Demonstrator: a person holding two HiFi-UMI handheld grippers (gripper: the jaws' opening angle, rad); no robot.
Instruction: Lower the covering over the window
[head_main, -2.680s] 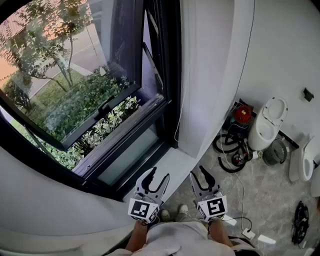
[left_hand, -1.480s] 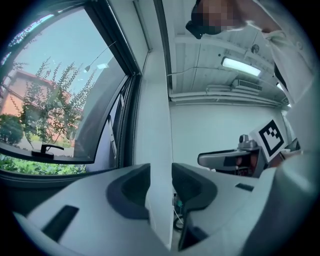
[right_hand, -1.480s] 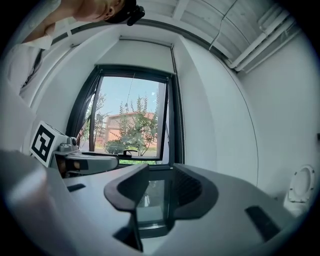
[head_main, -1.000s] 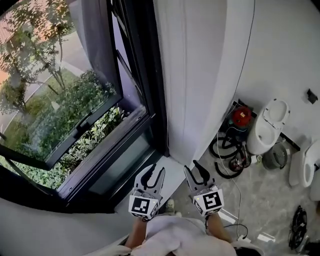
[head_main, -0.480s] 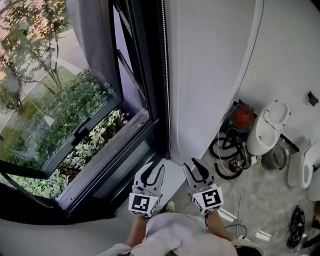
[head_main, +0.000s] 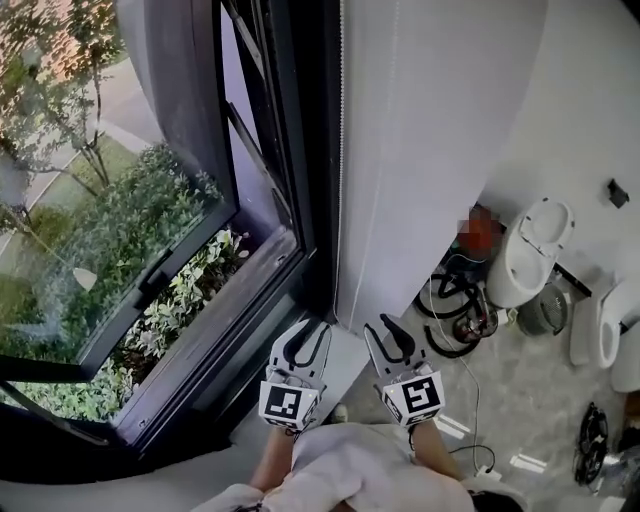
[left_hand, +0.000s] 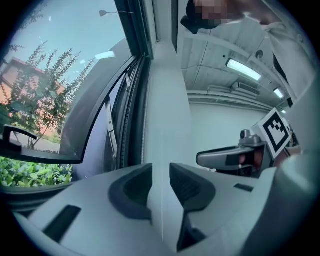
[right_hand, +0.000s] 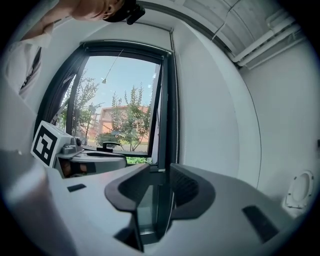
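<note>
Change: left gripper (head_main: 314, 327) and right gripper (head_main: 376, 326) nearer wall (head_main: 440, 150); jaws just narrowing, apart, empty.
Bead cord (head_main: 340, 150): vertical, hanging beside window frame (head_main: 310, 150).

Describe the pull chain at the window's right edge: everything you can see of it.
The chain is a thin, pale cord that appears beaded; its material is unclear. It hangs straight and vertical along the right edge of the dark window frame, beside the white wall, running down toward the sill. Nothing visibly touches or holds it.

Toilet (head_main: 530, 250) right of window (head_main: 130, 220)
</note>
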